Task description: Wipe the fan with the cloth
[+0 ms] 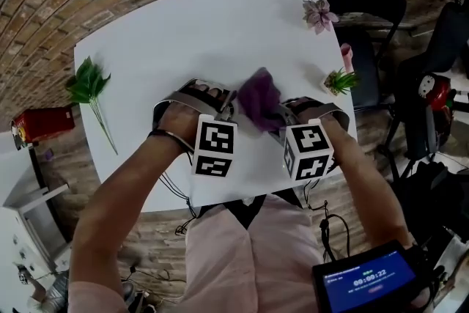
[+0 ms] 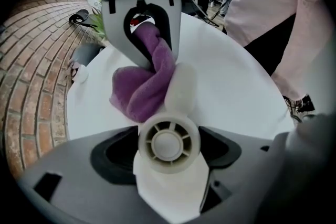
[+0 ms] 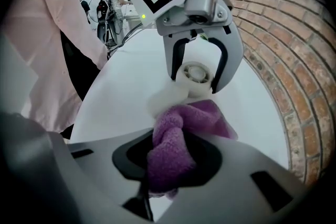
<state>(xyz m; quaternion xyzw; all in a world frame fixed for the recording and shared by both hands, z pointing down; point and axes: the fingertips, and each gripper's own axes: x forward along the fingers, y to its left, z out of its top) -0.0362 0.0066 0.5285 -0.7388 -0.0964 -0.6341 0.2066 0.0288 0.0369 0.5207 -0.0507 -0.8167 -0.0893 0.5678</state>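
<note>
Wipe is under way, judged early-to-mid.

L side: left gripper (image 2: 168, 152) points steeply down over the white bench (image 1: 198, 33). Its jaws are spread wide and clamped either side of the round hub of the fan (image 3: 195, 72), a small white plastic propeller. The fan is held w/ blades sticking out fore and aft of the jaws.

R side: right gripper (image 2: 151, 44) has its jaws clenched tight on a bunched purple cloth (image 3: 170, 149). A fold hangs out past the tips, and that loose end is pressed against the far blade, right next to the hub. So cloth and fan are touching, approx. at the blade root.

Done so far: both items are picked up and brought together, w/ contact made on one blade. Can't tell how much of that blade is wiped. The plastic is plain white, w/ no visible dust or streaks either way.

Left to do, by my read:
- run the cloth out to the tip of that blade
- do the blade nearest the left gripper's camera, which the cloth isn't touching
- do the hub face and ribs
- prob. the underside too, which no view shows
</note>
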